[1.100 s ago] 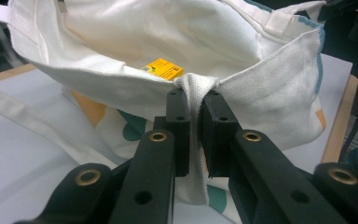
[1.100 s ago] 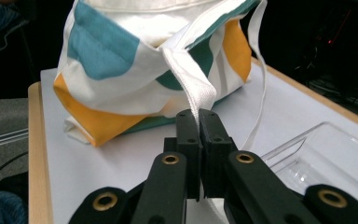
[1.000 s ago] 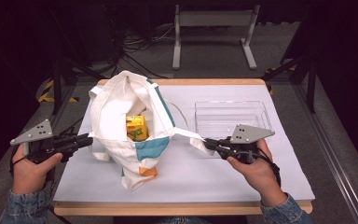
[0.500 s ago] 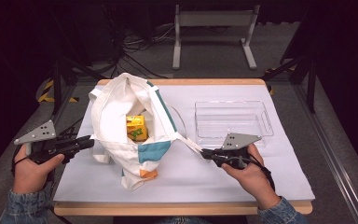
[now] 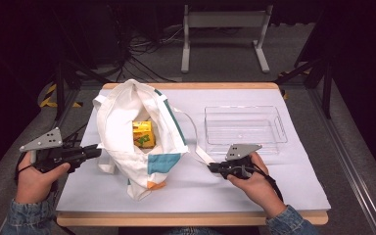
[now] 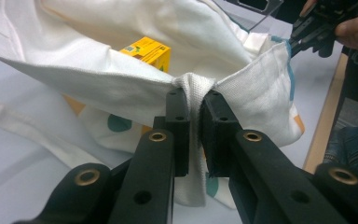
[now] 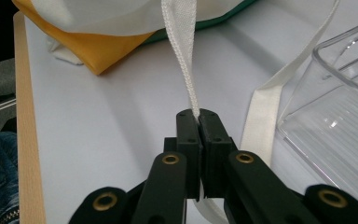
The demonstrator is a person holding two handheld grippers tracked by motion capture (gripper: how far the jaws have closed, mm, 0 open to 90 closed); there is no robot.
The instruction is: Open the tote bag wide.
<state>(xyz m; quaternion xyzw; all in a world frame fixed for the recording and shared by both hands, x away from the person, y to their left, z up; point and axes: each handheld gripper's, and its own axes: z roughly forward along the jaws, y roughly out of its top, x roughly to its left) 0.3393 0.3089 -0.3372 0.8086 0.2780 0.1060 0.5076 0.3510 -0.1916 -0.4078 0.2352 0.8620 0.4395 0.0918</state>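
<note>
White canvas is what I'm working with: a tote bag (image 5: 137,132) lying open near the left edge of the table (image 5: 284,181), with a yellow carton (image 5: 142,134) showing inside its mouth. My left gripper (image 5: 92,152) is pinched tight on a bunched fold of the bag's rim, and the left gripper view shows the cloth (image 6: 195,88) squeezed between the pads. My right gripper (image 5: 211,167) has its jaws together on the bag's long white strap (image 7: 186,70), which runs from the pads up toward the bag. Compared with a second ago, my right hand has come down and toward the near edge, so the gripper now sits low over the tabletop with the strap drawn out across it, while the left hand has kept its place. I judge that this lays the right side of the bag down and leaves its mouth spread, which should make the carton easier to reach, though I would first have to let go of the strap. A clear plastic tray (image 5: 245,128) stands empty toward the far right corner, just beyond my right hand. A pale sheet covers the tabletop, with a wooden rim showing at its edges. Beyond the far edge the room is dark, with cables on the floor and a grey metal stand (image 5: 223,29).
</note>
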